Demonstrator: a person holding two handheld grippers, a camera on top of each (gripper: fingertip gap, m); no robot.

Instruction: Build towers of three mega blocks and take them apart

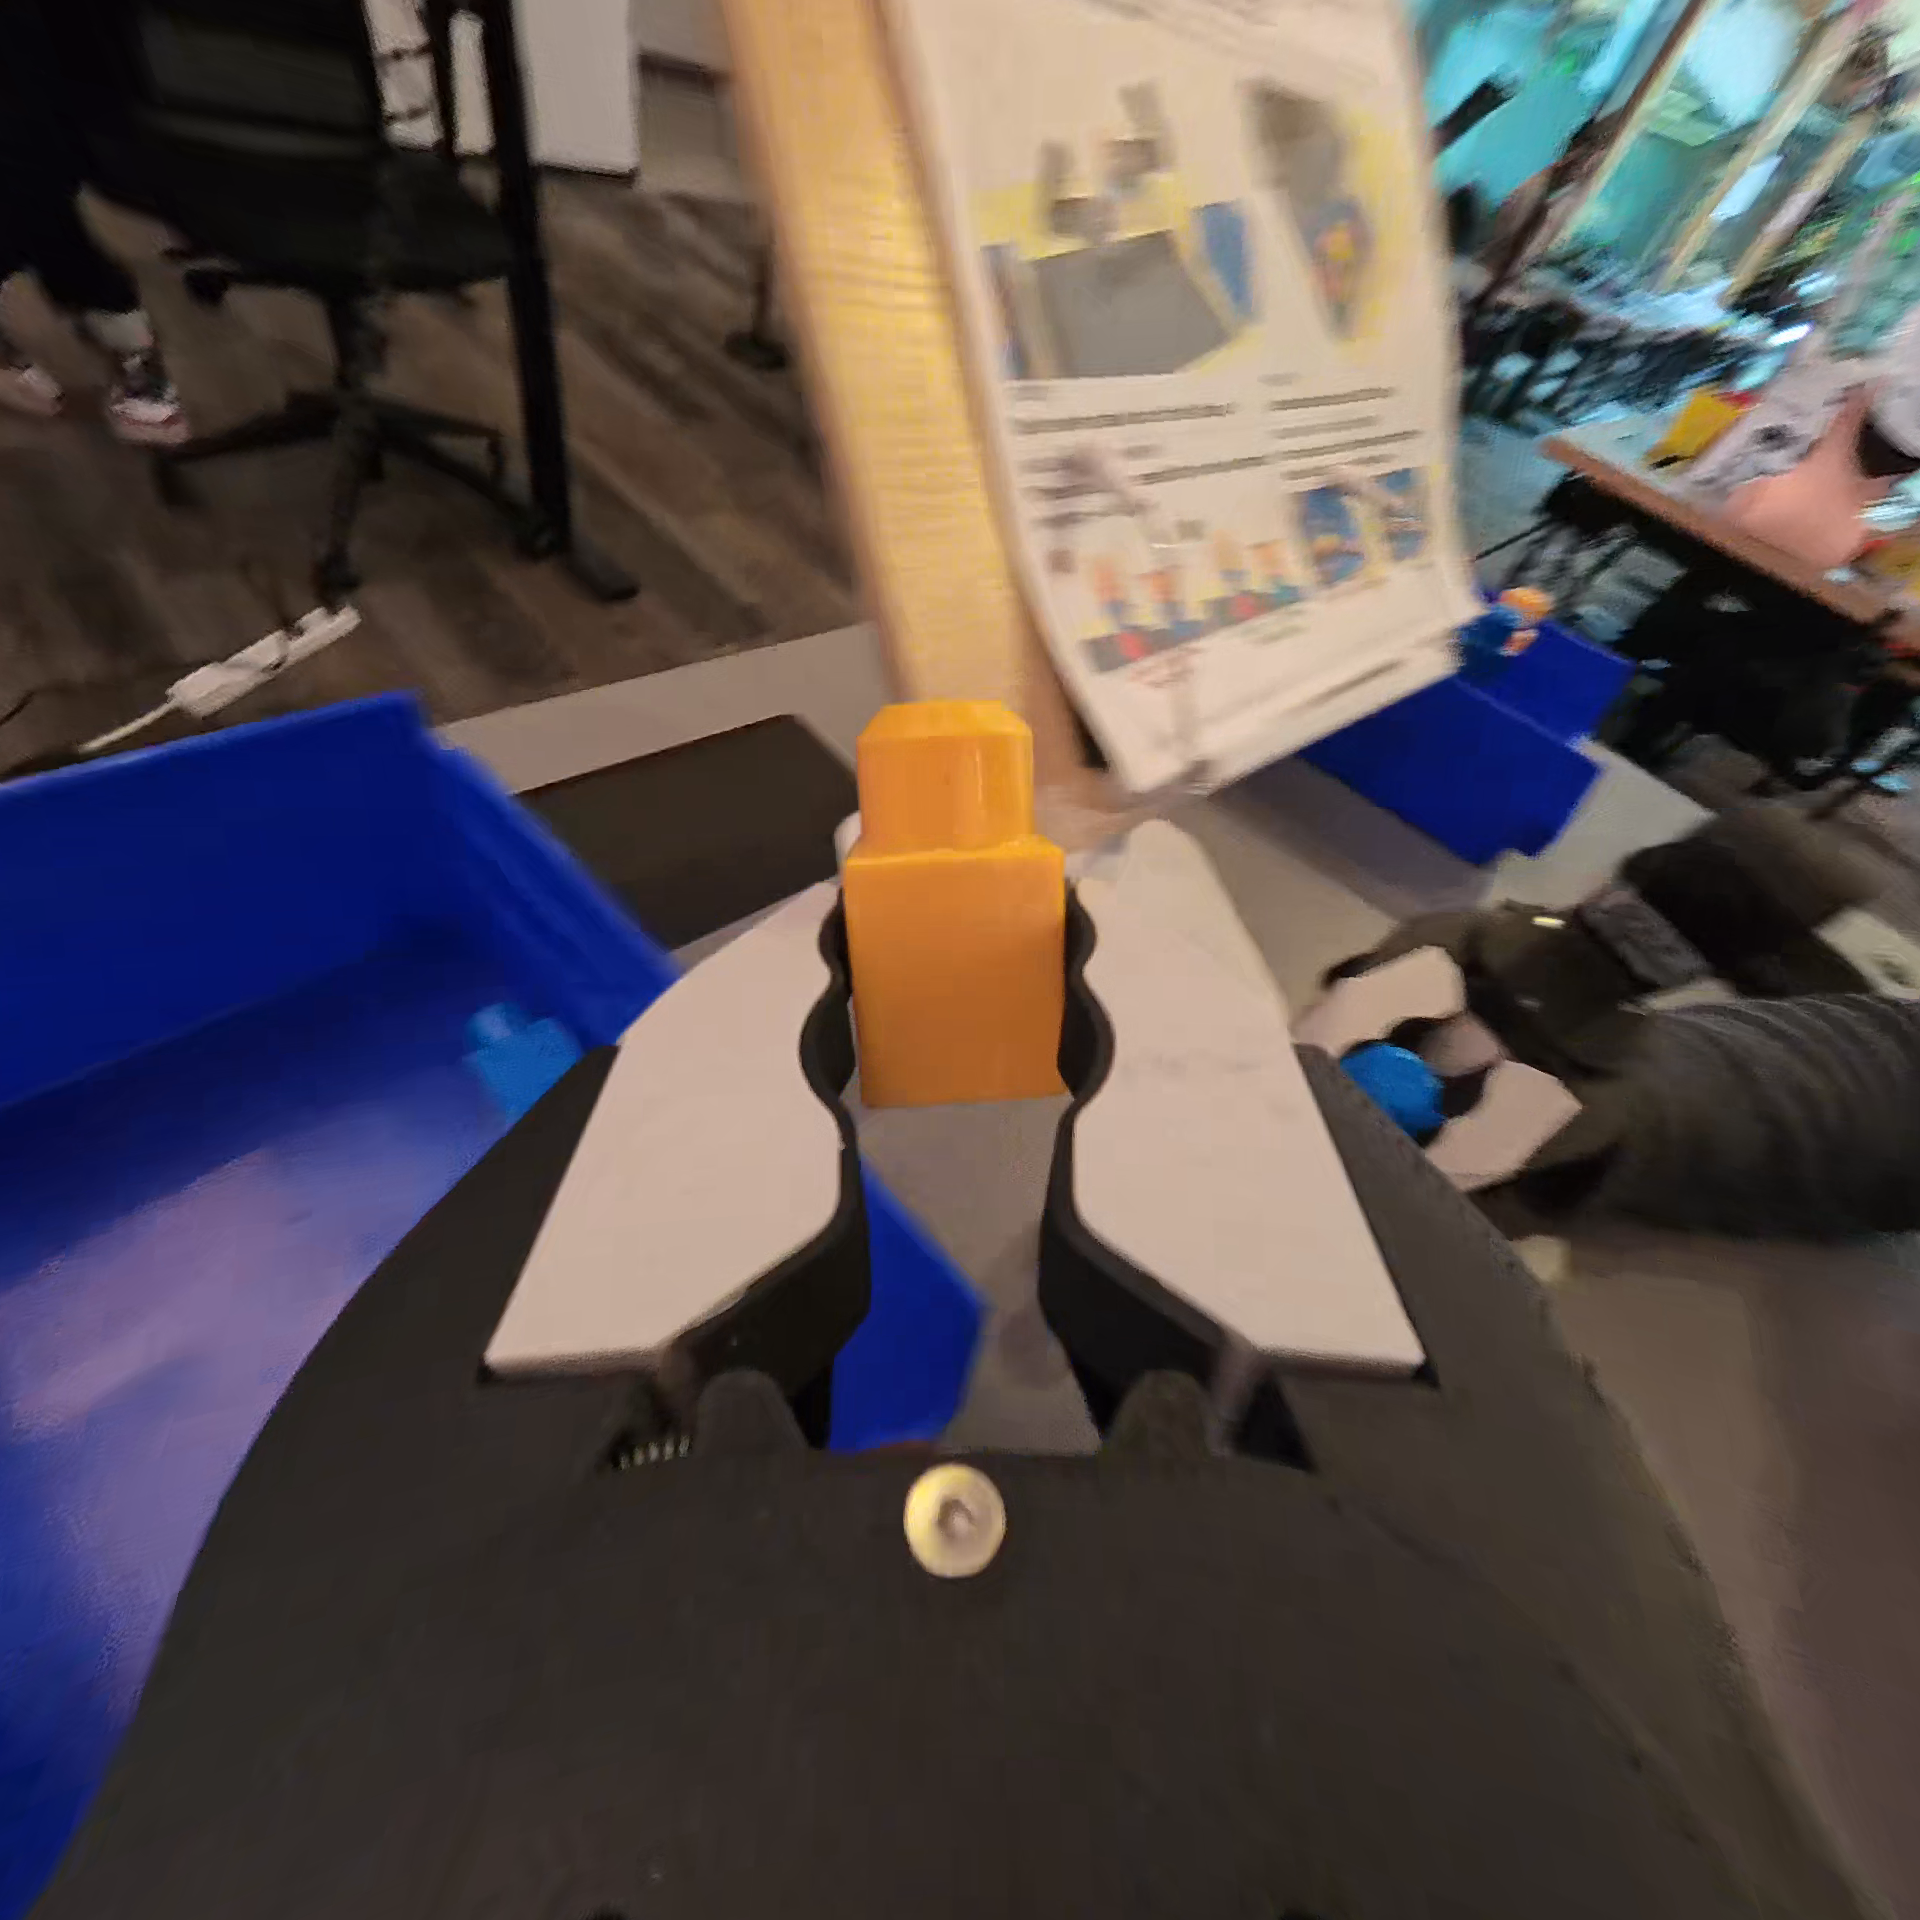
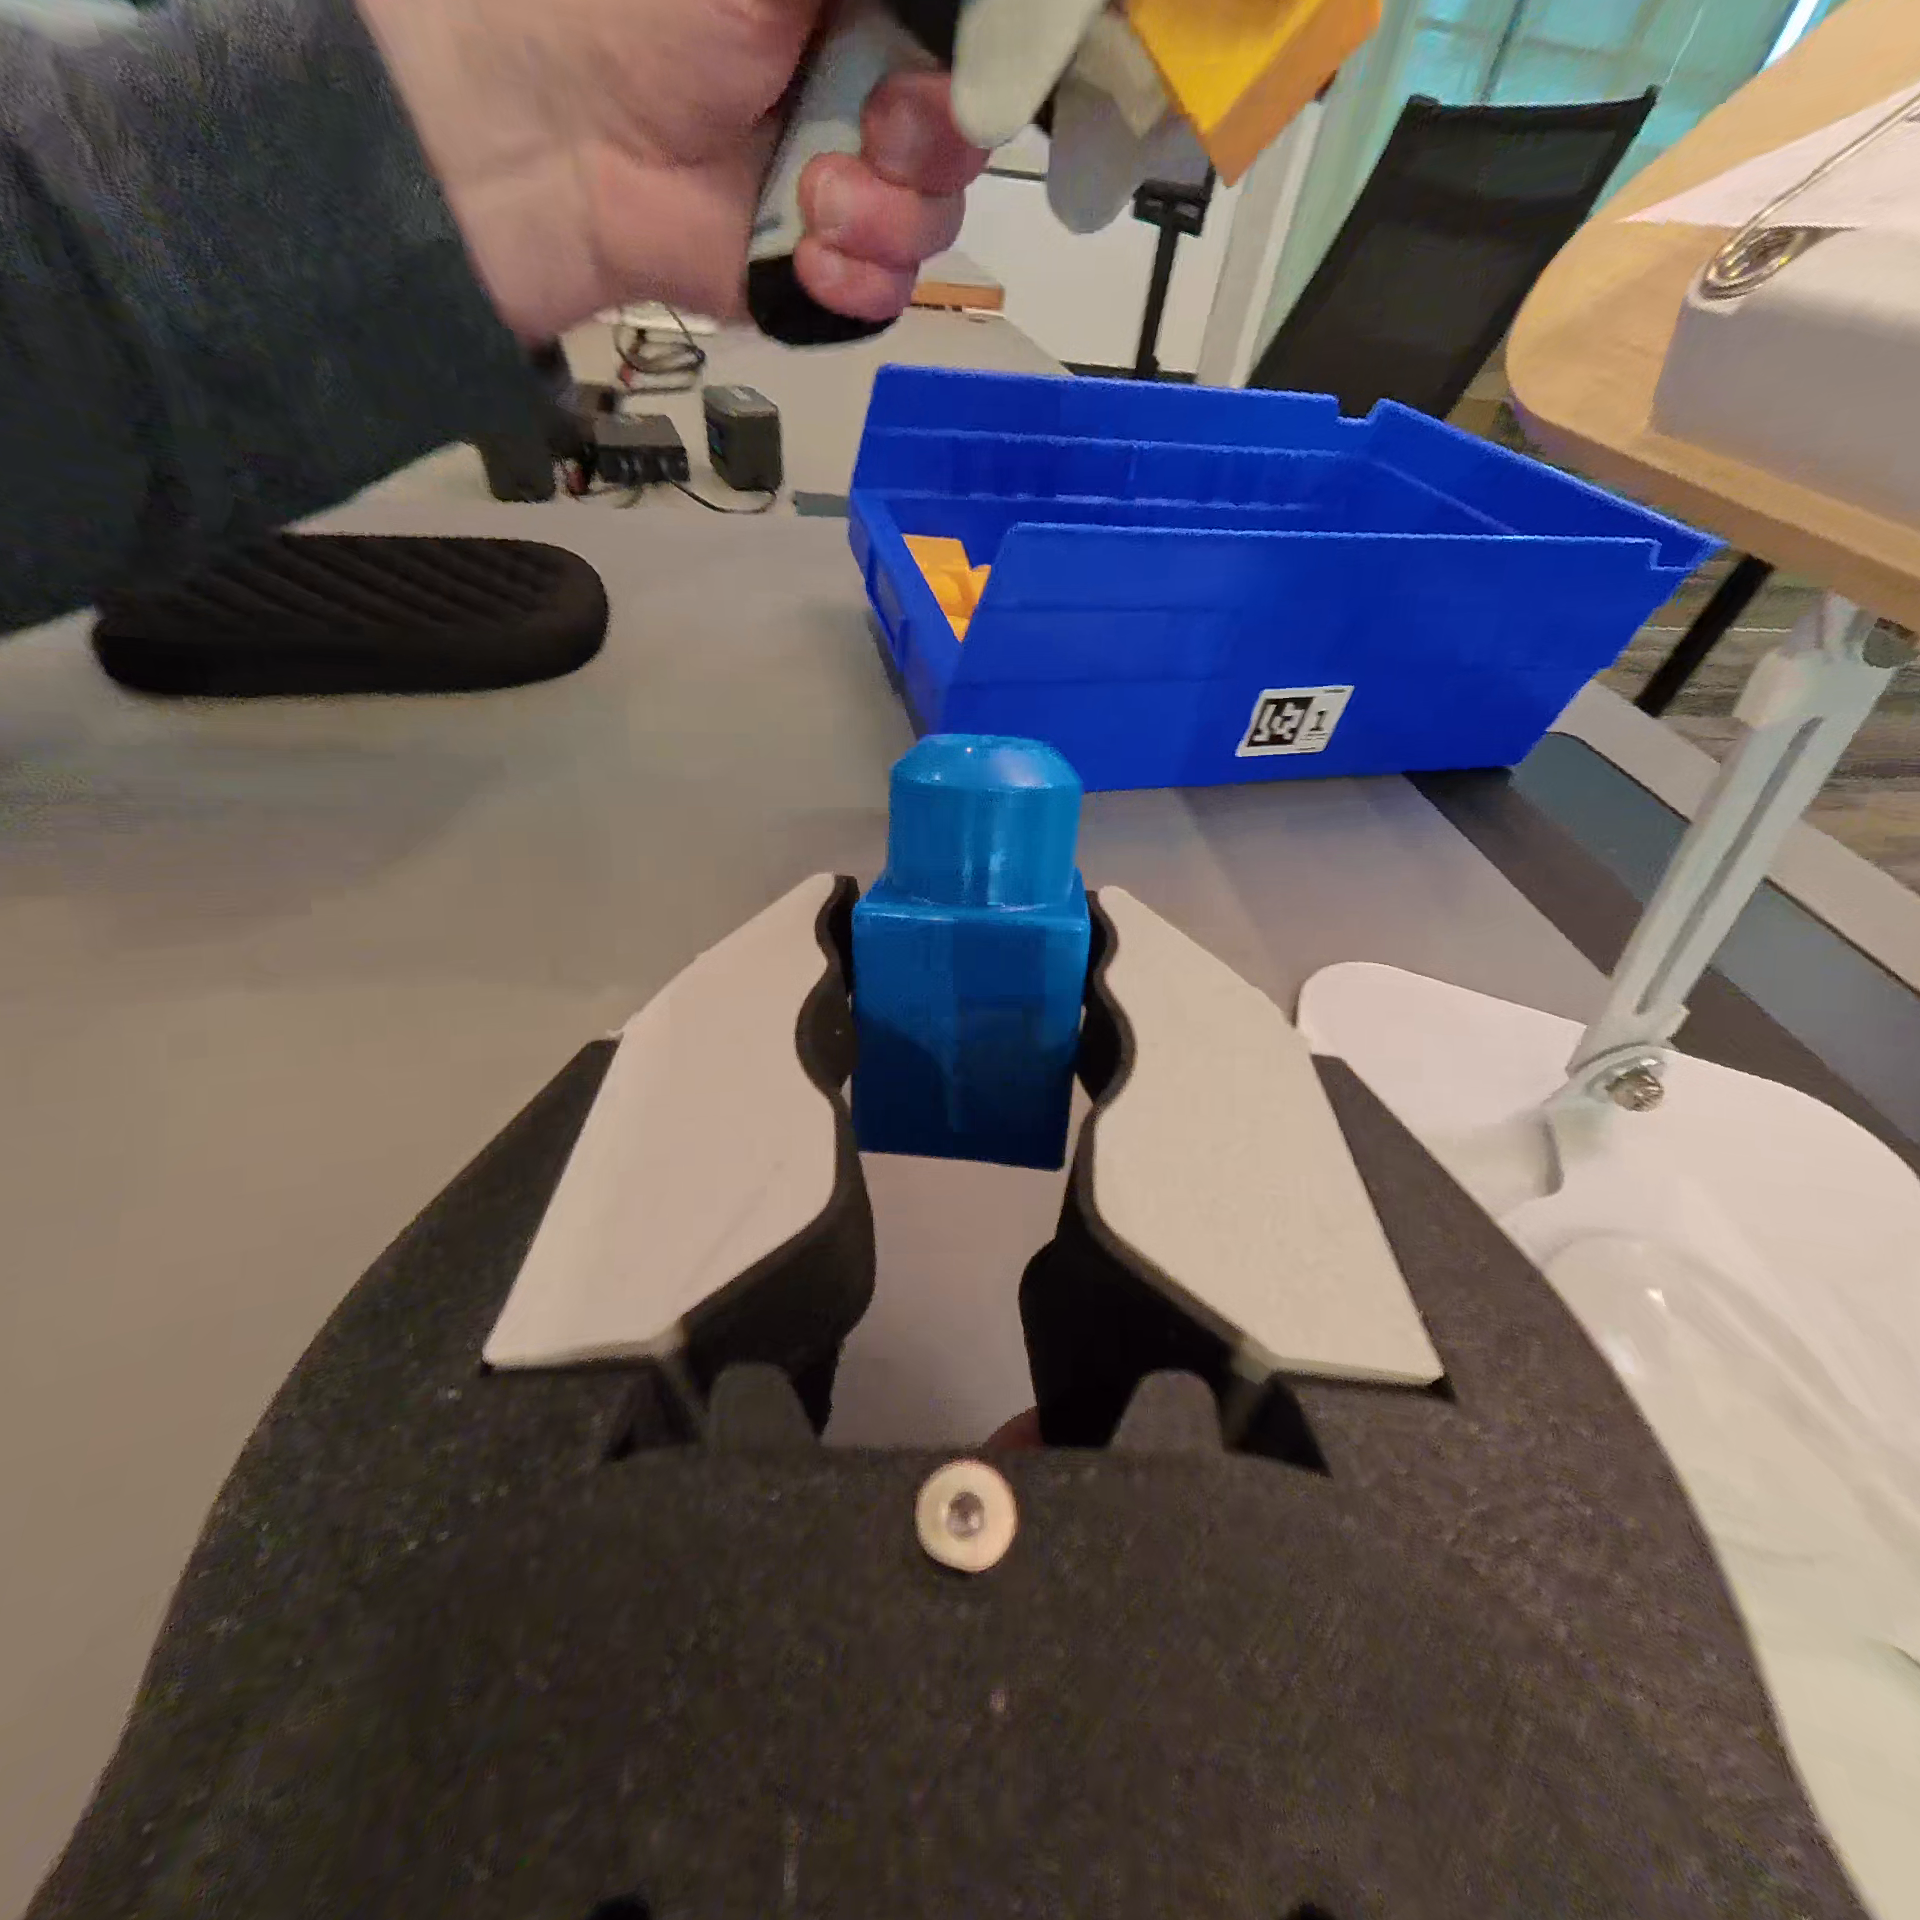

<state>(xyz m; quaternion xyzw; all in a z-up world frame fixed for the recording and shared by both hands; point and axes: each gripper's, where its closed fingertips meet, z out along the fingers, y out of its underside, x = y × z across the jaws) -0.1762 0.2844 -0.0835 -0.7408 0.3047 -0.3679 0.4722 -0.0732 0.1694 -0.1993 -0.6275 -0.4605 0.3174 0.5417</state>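
My left gripper [image 1: 956, 914] is shut on an orange mega block [image 1: 951, 935], stud pointing forward, held in the air over the edge of a blue bin [image 1: 208, 883]. My right gripper [image 2: 971, 925] is shut on a blue mega block [image 2: 971, 977], low over the grey table [image 2: 416, 883]. In the left wrist view the right gripper [image 1: 1455, 1081] shows at right with the blue block [image 1: 1392, 1081] between its fingers. In the right wrist view the left gripper's fingers [image 2: 1039, 94] and the orange block [image 2: 1247, 73] show at the top, held by a hand [image 2: 675, 156].
A second blue bin [image 2: 1247, 603] with orange blocks [image 2: 951, 587] stands ahead of my right gripper. Another blue bin [image 1: 1507, 748] sits far right. A wooden board with a paper sheet [image 1: 1195, 364] stands on a white stand [image 2: 1662, 1195]. A black pad [image 2: 353, 613] lies left. The gap from one gripper's tips to the other's is roughly 20 cm.
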